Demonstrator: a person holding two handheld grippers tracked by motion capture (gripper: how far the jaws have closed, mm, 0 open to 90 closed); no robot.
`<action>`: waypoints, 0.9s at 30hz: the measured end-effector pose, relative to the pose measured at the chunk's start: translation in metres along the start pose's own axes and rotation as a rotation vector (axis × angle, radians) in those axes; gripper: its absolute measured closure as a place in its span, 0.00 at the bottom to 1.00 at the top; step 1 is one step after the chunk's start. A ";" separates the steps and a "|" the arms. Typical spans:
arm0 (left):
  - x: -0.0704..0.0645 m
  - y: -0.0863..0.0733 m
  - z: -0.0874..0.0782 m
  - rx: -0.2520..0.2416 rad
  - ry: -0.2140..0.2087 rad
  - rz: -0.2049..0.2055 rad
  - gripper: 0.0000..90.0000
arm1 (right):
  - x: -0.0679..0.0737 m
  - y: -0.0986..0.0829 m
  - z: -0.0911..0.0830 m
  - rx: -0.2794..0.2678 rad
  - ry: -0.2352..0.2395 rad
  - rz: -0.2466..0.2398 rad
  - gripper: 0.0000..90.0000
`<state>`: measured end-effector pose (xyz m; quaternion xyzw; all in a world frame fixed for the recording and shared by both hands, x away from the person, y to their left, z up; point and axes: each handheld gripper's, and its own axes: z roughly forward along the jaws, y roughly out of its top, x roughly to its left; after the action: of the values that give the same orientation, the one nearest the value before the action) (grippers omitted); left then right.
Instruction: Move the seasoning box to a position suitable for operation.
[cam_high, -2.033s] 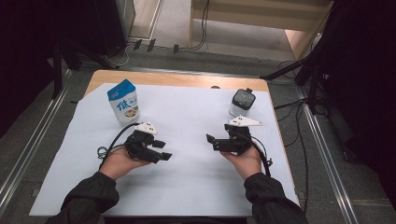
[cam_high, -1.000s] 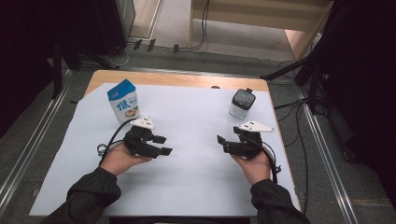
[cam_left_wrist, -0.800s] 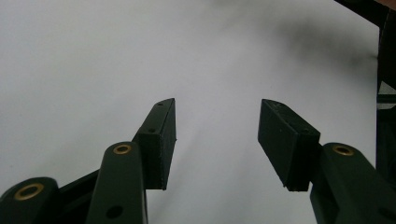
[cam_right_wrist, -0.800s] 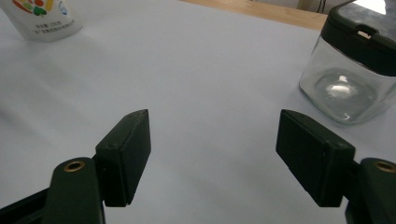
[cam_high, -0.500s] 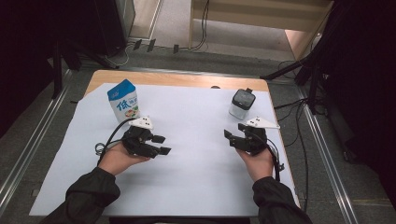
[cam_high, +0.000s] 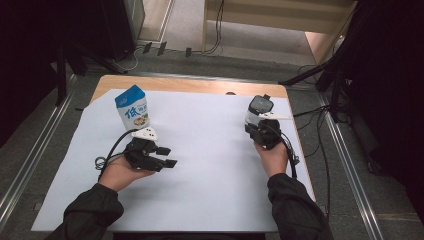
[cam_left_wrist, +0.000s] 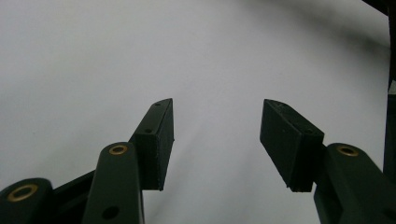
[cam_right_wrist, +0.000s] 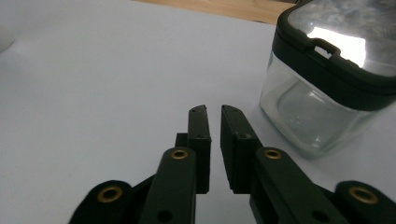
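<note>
You have a square clear glass jar (cam_high: 259, 114) standing upright near the counter's (cam_high: 210, 165) far right corner, just short of its right edge. Its dark-rimmed lid, with a clear window and a small latch, is shut, and the jar (cam_right_wrist: 322, 88) looks empty.

Carton (cam_high: 133, 107) on sheet (cam_high: 200, 165), far left of desk (cam_high: 185, 85). Jar (cam_high: 259, 111) on sheet, far right. My left gripper (cam_high: 167, 156) just before carton, well apart from jar. My right gripper (cam_high: 255, 127) just before jar; jar right of its jaws.
</note>
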<state>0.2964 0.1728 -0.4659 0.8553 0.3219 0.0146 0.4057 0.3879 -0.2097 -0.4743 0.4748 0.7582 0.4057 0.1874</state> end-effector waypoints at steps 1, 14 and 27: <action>0.000 0.000 0.000 0.000 0.000 0.000 0.51 | 0.000 0.000 0.000 0.000 0.000 0.000 0.94; -0.003 -0.014 -0.011 -0.012 0.032 -0.025 0.51 | -0.009 0.031 0.036 -0.010 -0.020 0.032 1.00; -0.005 -0.025 -0.018 -0.008 0.049 -0.039 0.51 | -0.008 0.051 0.060 -0.016 -0.066 0.038 1.00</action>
<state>0.2741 0.1934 -0.4702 0.8466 0.3485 0.0287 0.4013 0.4610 -0.1795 -0.4709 0.5006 0.7392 0.3995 0.2083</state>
